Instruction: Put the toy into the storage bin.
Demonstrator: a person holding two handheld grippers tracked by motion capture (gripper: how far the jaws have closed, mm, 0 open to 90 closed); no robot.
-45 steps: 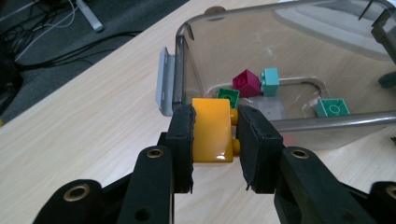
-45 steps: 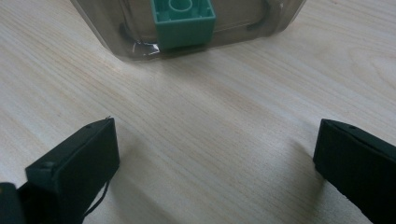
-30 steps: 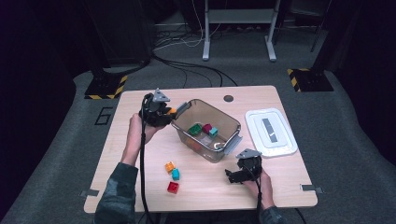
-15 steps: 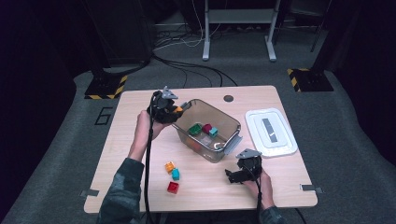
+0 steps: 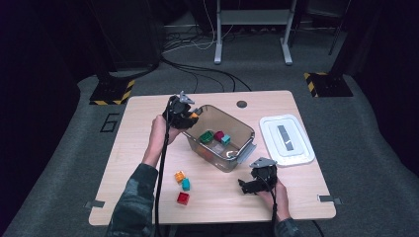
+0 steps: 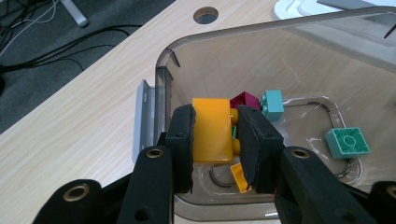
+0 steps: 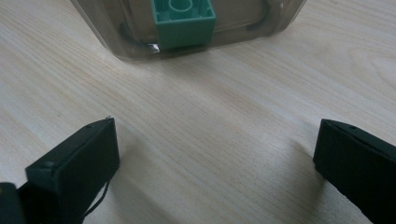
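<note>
From the high view, the left gripper (image 5: 184, 114) hangs over the near-left corner of the clear bin (image 5: 221, 137), which sits mid-desk (image 5: 148, 163). Inside the bin lie a green brick (image 5: 206, 137), a dark red brick (image 5: 219, 135) and a teal brick (image 5: 226, 139). A white lid (image 5: 287, 139) rests on the desk to the bin's right. Three loose bricks sit on the desk in front of the bin: orange (image 5: 180, 176), teal (image 5: 186, 184) and red (image 5: 183, 198). The right gripper (image 5: 247, 185) lies low on the desk, just in front of the bin's near-right corner.

In the left gripper view, the jaws pinch a yellow brick (image 6: 212, 128) between them, held above the bin's floor just inside its rim. Beyond it lie the dark red brick (image 6: 245, 99), the teal brick (image 6: 272, 104) and the green brick (image 6: 348, 142); a small orange piece (image 6: 239, 178) shows beneath the jaws.

In the right gripper view, the jaws stand spread wide with bare desk (image 7: 210, 140) between them. The bin's wall (image 7: 116, 32) lies ahead, apart from the jaws, the green brick (image 7: 183, 21) seen through it.
</note>
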